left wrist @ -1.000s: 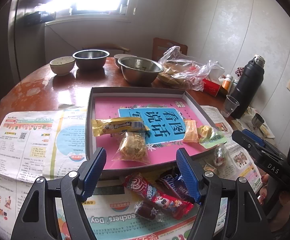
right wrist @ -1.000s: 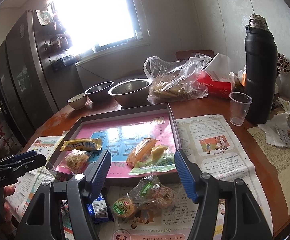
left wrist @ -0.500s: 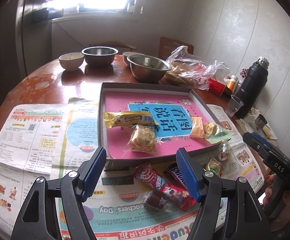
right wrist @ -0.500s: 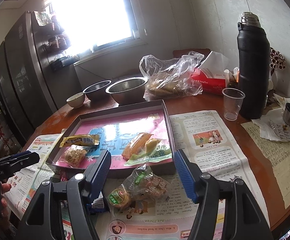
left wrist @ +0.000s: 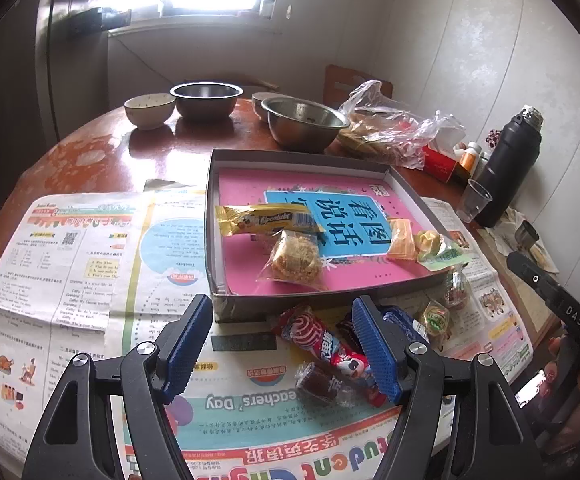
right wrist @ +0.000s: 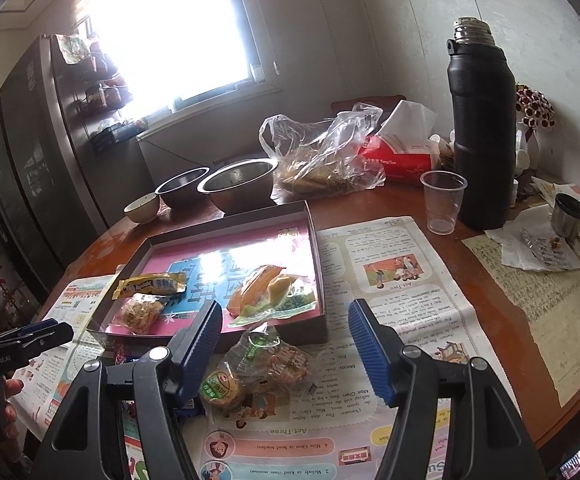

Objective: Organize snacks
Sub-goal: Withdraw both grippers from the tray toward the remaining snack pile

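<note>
In the left wrist view, the left gripper hangs wide open, holding nothing, over crinkly red wrapped snacks on newspaper, just before the shallow cardboard box. In the right view, the right gripper gapes empty above clear-bagged cookies by the box's front edge; bare newspaper lies to the right.

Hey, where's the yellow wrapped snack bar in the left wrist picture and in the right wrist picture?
Left wrist view: the yellow wrapped snack bar lies just left of centre, along the tray's left side, above the round crispy snack.
Right wrist view: it sits left of centre, at the tray's near-left corner.
Shared landmark: the pink-lined tray, with the black flask to its right.
</note>
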A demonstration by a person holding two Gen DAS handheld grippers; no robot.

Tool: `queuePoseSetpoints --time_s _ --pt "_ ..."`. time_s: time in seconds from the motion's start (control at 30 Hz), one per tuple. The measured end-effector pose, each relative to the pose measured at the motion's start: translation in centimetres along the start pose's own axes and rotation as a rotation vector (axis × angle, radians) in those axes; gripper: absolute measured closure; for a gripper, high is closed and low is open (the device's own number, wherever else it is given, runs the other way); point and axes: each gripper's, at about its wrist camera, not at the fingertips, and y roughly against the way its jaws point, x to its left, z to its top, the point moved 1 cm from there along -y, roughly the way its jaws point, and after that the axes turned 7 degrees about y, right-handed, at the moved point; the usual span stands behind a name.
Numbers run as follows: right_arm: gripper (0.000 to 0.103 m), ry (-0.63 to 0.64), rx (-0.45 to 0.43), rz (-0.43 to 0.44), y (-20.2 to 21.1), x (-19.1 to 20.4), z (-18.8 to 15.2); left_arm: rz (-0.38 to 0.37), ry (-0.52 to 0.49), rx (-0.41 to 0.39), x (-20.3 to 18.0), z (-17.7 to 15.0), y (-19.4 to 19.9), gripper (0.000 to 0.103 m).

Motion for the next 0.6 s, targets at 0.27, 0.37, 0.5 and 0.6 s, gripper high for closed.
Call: queuePoseSetpoints --time_s 0.27,0.37,0.5,0.6 --pt "0.038 -0.003 0.001 -0.002 0.3 -0.1 -0.2 0.004 -0.008 0.012 0.0 -0.3 0.0 0.029" --pt "0.038 0.005 0.007 0.001 0.2 0.1 -0.4 0.003 -0.015 0.026 -0.2 -0.7 -0.1 0.029" --pt "0.038 0.022 0.024 0.008 -0.1 0.6 -0.8 0.005 -0.033 0.052 -0.5 -1.4 -0.6 0.029" --pt "0.038 0.027 0.036 0.011 -0.2 0.7 -1.2 0.008 -0.048 0.08 -0.7 -2.1 -1.1 0.029"
